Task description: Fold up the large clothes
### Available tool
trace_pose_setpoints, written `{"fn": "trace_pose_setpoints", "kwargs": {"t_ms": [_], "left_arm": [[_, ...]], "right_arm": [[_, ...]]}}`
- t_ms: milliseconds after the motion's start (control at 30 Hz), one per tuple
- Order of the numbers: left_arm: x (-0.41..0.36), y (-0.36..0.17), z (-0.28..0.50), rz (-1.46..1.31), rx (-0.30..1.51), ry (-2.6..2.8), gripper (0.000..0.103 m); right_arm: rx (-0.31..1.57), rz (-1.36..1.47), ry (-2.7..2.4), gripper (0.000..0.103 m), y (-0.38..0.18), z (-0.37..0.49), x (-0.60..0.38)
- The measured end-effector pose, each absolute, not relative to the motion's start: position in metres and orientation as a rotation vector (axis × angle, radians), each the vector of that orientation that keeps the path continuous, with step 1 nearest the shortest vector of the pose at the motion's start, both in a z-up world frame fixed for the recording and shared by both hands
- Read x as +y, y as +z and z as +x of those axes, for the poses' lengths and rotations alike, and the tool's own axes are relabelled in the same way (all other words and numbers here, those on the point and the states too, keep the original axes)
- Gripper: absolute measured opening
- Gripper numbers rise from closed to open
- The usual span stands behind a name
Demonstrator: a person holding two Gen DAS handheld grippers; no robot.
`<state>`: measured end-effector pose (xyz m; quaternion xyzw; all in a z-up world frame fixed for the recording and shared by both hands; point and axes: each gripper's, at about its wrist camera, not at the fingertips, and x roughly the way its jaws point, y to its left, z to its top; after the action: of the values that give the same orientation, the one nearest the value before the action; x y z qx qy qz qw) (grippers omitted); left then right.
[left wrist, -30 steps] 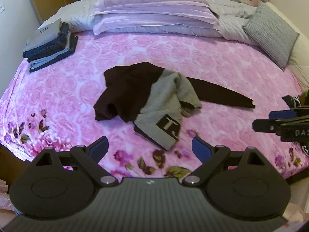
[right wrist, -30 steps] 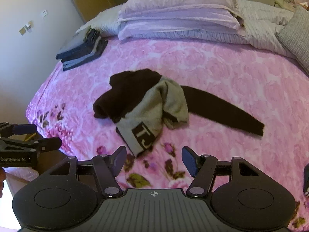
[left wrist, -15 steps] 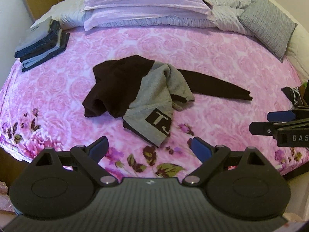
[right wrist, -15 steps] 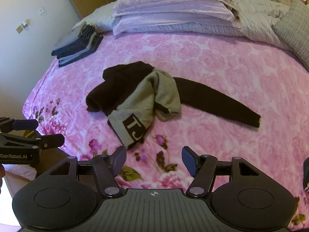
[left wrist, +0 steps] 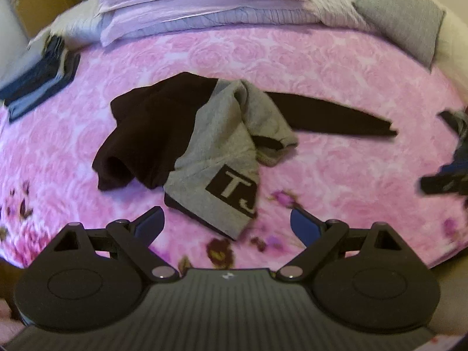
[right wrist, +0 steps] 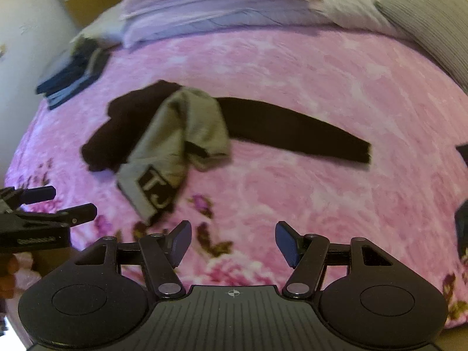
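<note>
One crumpled sweater (left wrist: 187, 134), one stack of folded clothes (left wrist: 38, 79), two tongs (left wrist: 225, 225).

Matt knit cloth sweater (left wrist: 222, 146), soft fleecy bedspread (left wrist: 336, 67), matt plastic jaws

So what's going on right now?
Left gripper and right gripper open, empty. Sweater crumpled on bed, untouched. Nothing in the way.

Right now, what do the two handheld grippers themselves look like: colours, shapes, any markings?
Both the left gripper and the right gripper are matte black, with two round housings, slim linkage arms with silver pivot pins, a ribbed centre plate bearing a small white mark, and blue fingertips. White lettering on the left gripper's side is too blurred to read.
</note>
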<state>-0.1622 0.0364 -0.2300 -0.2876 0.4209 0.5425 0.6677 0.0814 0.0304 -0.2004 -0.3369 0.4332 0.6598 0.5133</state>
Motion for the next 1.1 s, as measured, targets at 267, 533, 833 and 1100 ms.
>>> {"fn": "trace_pose_setpoints", "kwargs": {"t_ms": [267,533,833,1100], "left_arm": [[0.05,-0.317,-0.131,-0.463,1.028,1.17,0.091],[0.069,-0.398,-0.116,-0.246,1.245,1.127,0.056],[0.08,-0.313,-0.228,-0.317,1.035,1.366,0.007],[0.127,-0.241,-0.342,-0.262,1.035,1.516,0.007]], "right_arm": [[1.089,-0.819,1.411,0.061,-0.23,0.122,0.029],[1.113,-0.865,1.283,0.06,-0.26,0.146,0.029],[1.035,-0.924,1.372,0.06,-0.284,0.119,0.07],[0.729,-0.969,1.616,0.061,-0.315,0.051,0.115]]}}
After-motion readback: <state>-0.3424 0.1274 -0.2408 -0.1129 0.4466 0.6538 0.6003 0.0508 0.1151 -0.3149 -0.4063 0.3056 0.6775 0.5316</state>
